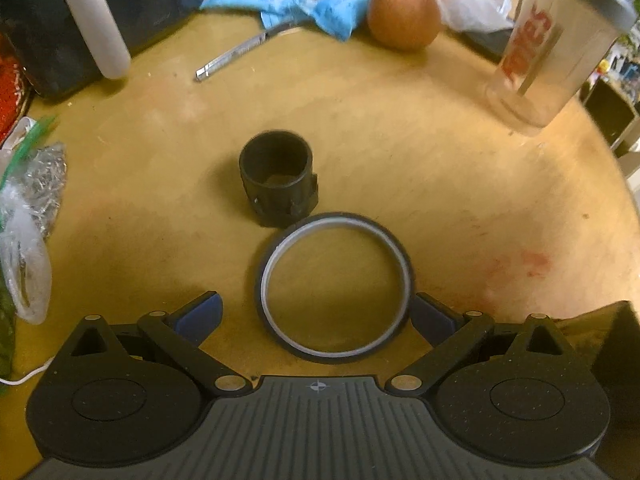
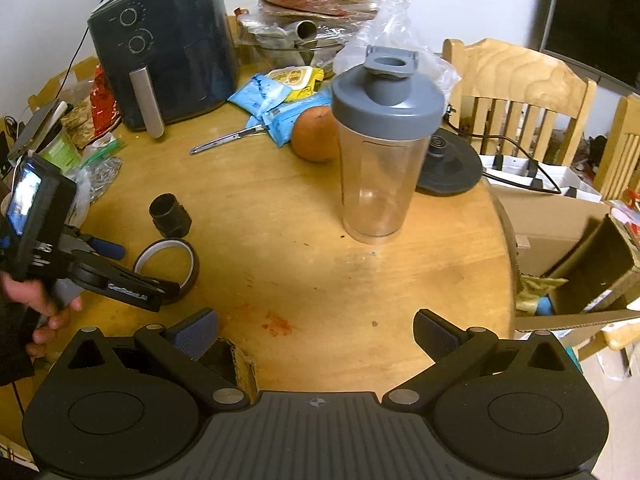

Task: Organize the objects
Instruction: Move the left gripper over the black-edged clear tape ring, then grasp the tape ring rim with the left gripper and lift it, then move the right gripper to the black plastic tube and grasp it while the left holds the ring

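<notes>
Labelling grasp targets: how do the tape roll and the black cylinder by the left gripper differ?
Shape: the tape roll is a wide, thin ring; the black cylinder is a narrower, taller tube with a ribbed base.
Pose: the tape roll lies flat; the cylinder stands upright, opening up.
Colour: the roll has a pale inner core; the cylinder is all black.
Position: the roll sits between the left gripper's open fingers; the cylinder is beyond it.
Both are hollow, dark and rest on the wooden table.

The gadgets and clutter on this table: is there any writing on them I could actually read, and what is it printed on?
"GenRobot.AI": white lettering along the arm of the left gripper, seen from the right wrist view.
Red lettering on the shaker bottle: blurred and turned sideways, not readable.
Blue packets and yellow packet: print too small to read.
Air fryer dial markings: too small to read.
</notes>
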`<state>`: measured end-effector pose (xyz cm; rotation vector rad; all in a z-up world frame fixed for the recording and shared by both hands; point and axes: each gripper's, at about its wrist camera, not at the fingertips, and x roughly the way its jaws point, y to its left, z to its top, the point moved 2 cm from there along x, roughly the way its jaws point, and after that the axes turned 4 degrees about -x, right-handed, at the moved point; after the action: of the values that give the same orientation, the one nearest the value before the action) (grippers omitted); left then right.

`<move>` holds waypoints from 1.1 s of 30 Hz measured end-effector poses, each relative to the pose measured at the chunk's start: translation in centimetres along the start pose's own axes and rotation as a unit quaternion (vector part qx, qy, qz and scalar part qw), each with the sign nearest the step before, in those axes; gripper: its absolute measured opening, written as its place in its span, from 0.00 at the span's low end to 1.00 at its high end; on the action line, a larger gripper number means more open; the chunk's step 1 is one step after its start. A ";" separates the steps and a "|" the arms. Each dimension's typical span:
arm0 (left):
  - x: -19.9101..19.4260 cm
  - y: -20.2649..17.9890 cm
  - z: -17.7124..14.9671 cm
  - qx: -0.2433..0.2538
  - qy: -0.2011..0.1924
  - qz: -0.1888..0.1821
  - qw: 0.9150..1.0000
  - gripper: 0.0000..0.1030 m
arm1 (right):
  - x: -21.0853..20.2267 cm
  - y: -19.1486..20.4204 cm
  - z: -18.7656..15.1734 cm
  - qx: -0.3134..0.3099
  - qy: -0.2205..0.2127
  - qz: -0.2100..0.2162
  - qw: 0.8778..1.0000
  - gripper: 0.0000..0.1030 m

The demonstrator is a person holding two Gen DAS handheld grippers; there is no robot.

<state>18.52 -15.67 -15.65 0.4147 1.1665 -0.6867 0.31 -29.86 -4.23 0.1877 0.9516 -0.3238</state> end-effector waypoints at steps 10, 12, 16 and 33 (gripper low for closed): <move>0.4 -0.5 0.0 0.015 0.001 0.004 1.000 0.88 | -0.5 -0.5 -0.3 0.008 -0.003 -0.011 1.000 1.00; 0.3 -0.5 0.0 0.013 0.004 0.004 1.000 0.87 | -0.5 -0.4 -0.2 0.007 -0.004 -0.010 1.000 1.00; 0.2 -0.4 0.0 0.007 0.007 0.002 1.000 0.87 | -0.5 -0.1 -0.2 -0.002 -0.004 -0.006 1.000 1.00; -4.9 -0.1 -0.7 -0.035 -0.056 -0.001 0.998 0.87 | 0.3 1.1 0.5 -0.028 -0.002 0.028 0.999 1.00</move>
<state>16.84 -13.99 -11.27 0.3134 1.0822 -0.6599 1.28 -29.03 -4.19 0.1623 0.9496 -0.2457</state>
